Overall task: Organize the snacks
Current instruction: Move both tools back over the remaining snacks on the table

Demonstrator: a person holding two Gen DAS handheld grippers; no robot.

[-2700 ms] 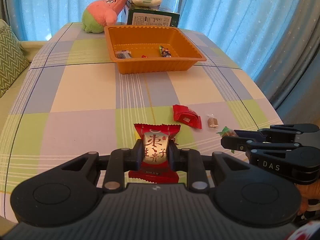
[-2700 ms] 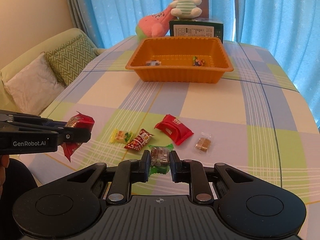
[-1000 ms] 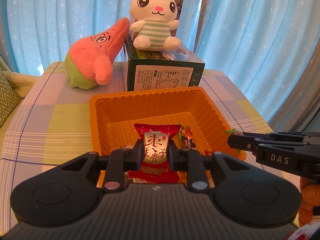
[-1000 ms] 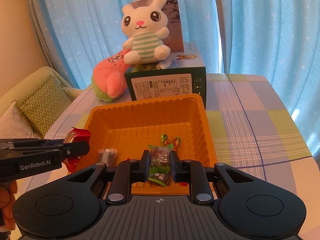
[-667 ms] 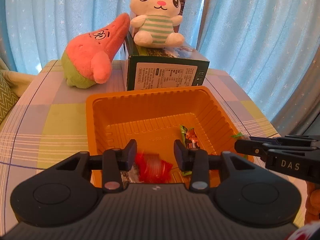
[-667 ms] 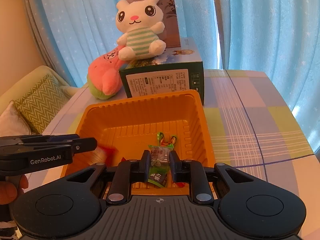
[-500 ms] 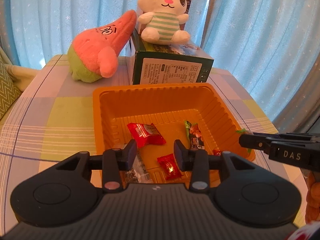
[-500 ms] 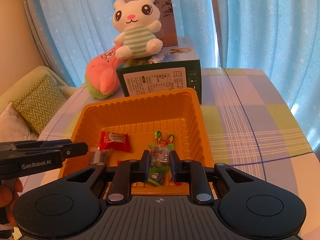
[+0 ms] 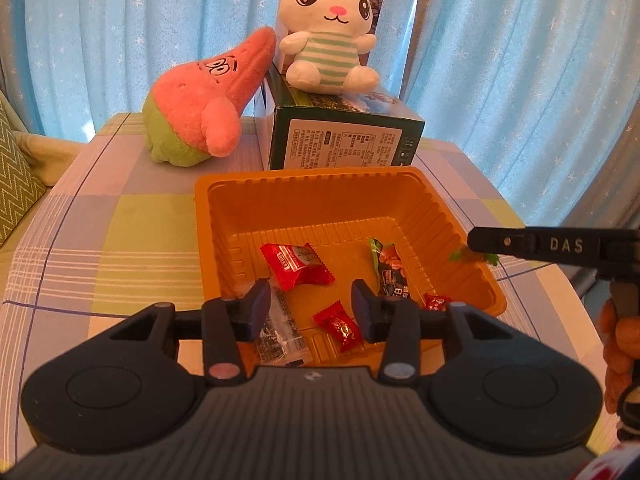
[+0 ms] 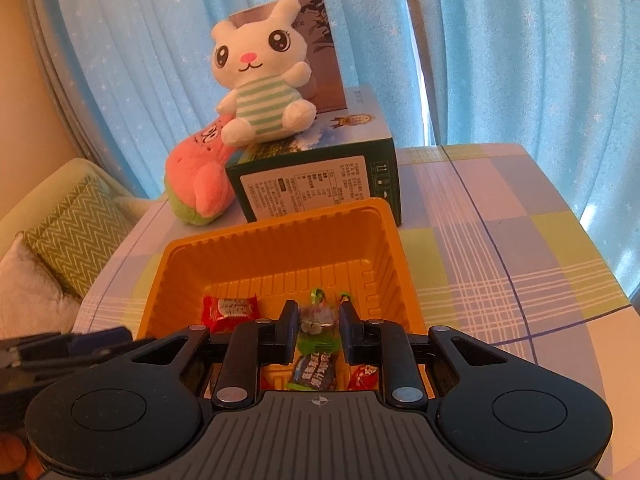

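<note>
1. While the left gripper [image 9: 308,307] hangs over the near edge of the orange tray [image 9: 208,216] with its fingers spread and nothing between them, the right gripper [image 10: 318,330] has its fingers parted just wider than a green-wrapped candy [image 10: 316,326]; whether they pinch it or it is falling I cannot tell, as it looks blurred.
2. Inside the tray lie a red packet [image 9: 294,266], a small red candy [image 9: 340,325], a clear wrapper [image 9: 280,334], a dark bar [image 9: 390,272] and another red sweet [image 9: 436,302] at the near right corner.
3. Beyond the tray stand a green box [image 9: 344,142] with a white plush rabbit [image 9: 330,46] on it, and a pink plush [image 9: 208,100] beside.
4. Judging by this, the sorting looks partly done; I cannot see whether sweets remain on the table.
5. Compared with half a second ago, the right fingers have widened around the green candy, which they then clamped; the left gripper stays empty, its red packet already dropped.
</note>
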